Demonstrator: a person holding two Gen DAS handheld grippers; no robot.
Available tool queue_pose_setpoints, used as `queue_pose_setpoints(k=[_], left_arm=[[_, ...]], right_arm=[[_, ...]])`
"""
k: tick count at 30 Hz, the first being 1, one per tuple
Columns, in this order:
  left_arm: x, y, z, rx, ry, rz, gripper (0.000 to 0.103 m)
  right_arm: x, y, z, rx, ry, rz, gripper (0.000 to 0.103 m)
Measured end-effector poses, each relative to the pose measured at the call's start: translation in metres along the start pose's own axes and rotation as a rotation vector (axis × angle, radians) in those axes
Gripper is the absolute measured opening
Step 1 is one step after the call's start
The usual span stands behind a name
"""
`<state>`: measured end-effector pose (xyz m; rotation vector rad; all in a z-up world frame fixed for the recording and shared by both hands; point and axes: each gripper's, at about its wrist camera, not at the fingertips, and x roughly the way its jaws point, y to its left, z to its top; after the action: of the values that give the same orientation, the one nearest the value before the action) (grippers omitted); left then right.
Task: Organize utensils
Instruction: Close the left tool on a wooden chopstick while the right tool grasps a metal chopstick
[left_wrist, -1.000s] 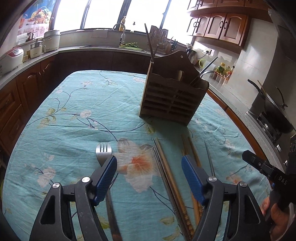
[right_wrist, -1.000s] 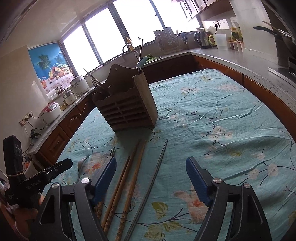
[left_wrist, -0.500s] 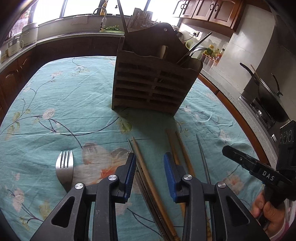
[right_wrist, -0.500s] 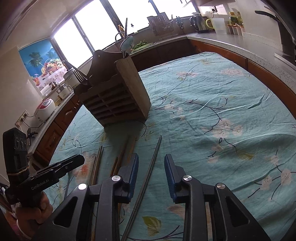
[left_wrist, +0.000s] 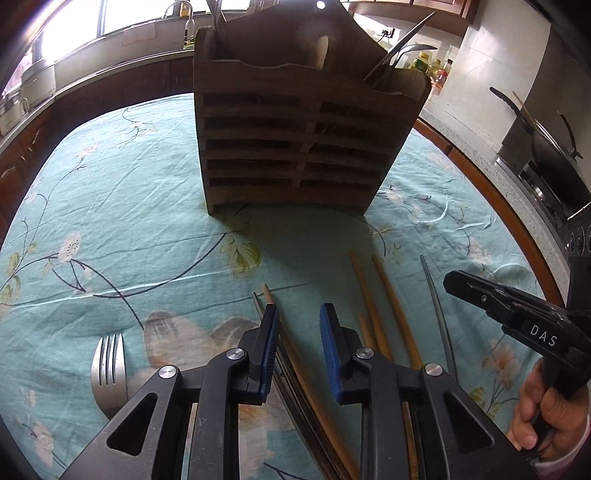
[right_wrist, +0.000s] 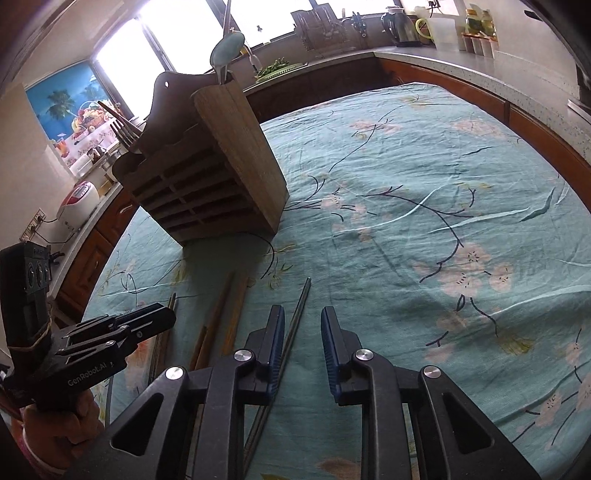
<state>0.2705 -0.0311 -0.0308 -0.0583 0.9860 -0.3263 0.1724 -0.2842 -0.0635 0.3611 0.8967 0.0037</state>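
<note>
Chopsticks, wooden pair (left_wrist: 295, 354), with a thin dark metal stick alongside: lying on the cloth directly beneath the left gripper (left_wrist: 297, 325), running toward the camera between its blue pads (left_wrist: 267, 350). Change noted: the jaws have just been closing from wide to a narrow gap, and the gripper has come lower and nearer the wooden holder than a second ago. The pads straddle the sticks but do not appear to press them; grip not yet made, in my judgement.

Metal chopstick (right_wrist: 295, 321), slim, grey, straight: under the right gripper (right_wrist: 302, 332), passing by its left pad. These jaws have likewise just been narrowing; a gap remains and nothing is clenched.

Two further wooden chopsticks (left_wrist: 384, 306): just right of the left gripper, tips toward the holder.

Fork (left_wrist: 108, 365), steel, tines forward: left of the left gripper, untouched.

Wooden holder (left_wrist: 295, 140), slatted, upright, already bearing cutlery: ahead of both grippers.

Floral teal tablecloth (left_wrist: 110, 221): beneath all.

Reading: both tools poised for pick-up; sorting into the holder remains ahead.
</note>
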Motion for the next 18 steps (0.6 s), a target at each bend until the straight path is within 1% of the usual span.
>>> queue_pose_setpoints(k=[4,5,6,7,13,16,17,18], left_arm=[[0.003,-0.002,-0.001,0.008,-0.008,0.003,0.021],[0.004,-0.003,0.0,0.007,-0.002,-0.002,0.021],[0.01,-0.002,0.0,0.0,0.027,-0.007,0.02],[0.009,-0.003,0.001,0.006,0.01,-0.005,0.02],[0.019,-0.013,0.006,0.064,0.018,0.033,0.019],[0.02,-0.019,0.004,0.097,0.01,0.067,0.013],[0.021,-0.021,0.004,0.103,0.005,0.074,0.01],[0.021,-0.022,0.004,0.105,0.001,0.076,0.008]], right_arm=[[0.008,0.0,-0.001,-0.011,0.02,-0.007,0.019],[0.008,0.001,0.0,-0.019,0.016,-0.012,0.018],[0.009,0.002,0.0,-0.024,0.018,-0.016,0.018],[0.01,0.003,0.001,-0.027,0.02,-0.017,0.018],[0.018,0.013,0.005,-0.098,0.037,-0.048,0.018],[0.023,0.022,0.007,-0.162,0.048,-0.082,0.017],[0.025,0.024,0.008,-0.183,0.048,-0.102,0.011],[0.025,0.026,0.007,-0.2,0.047,-0.115,0.011]])
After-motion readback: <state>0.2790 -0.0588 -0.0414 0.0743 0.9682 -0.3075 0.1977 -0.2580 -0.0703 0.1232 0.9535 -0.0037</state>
